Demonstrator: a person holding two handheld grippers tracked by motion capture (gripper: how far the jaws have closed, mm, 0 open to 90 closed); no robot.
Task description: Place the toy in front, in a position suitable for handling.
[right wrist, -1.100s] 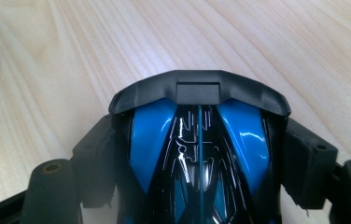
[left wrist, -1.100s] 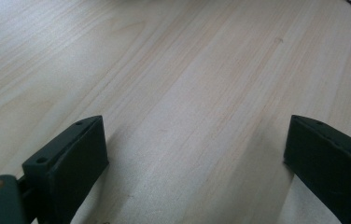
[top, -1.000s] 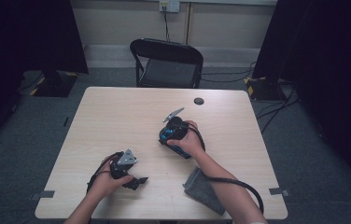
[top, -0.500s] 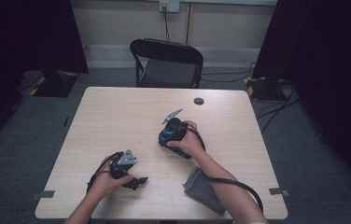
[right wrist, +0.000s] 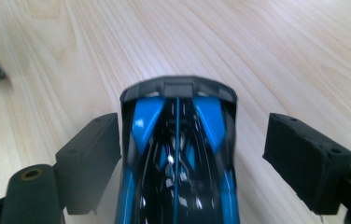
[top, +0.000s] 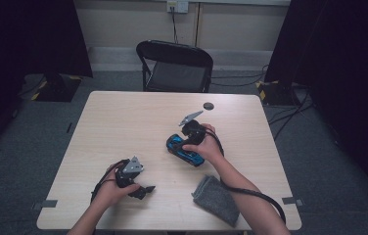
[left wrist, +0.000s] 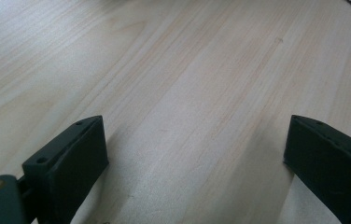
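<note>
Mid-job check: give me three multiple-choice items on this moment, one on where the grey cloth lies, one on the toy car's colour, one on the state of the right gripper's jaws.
1. Where does the grey cloth lie on the table?
A. At the far edge by the chair
B. At the near edge, beside the person's right forearm
C. Under the left gripper

2. What colour is the toy car?
A. Red and white
B. Yellow
C. Blue and black

3. How do the right gripper jaws stand?
A. Open, either side of the car
B. Shut on the cloth
C. Shut on nothing

Answers: 1 B, the high view shows it by the near edge; 2 C, the right gripper view shows its blue and black body; 3 A, a gap shows beside one jaw.
</note>
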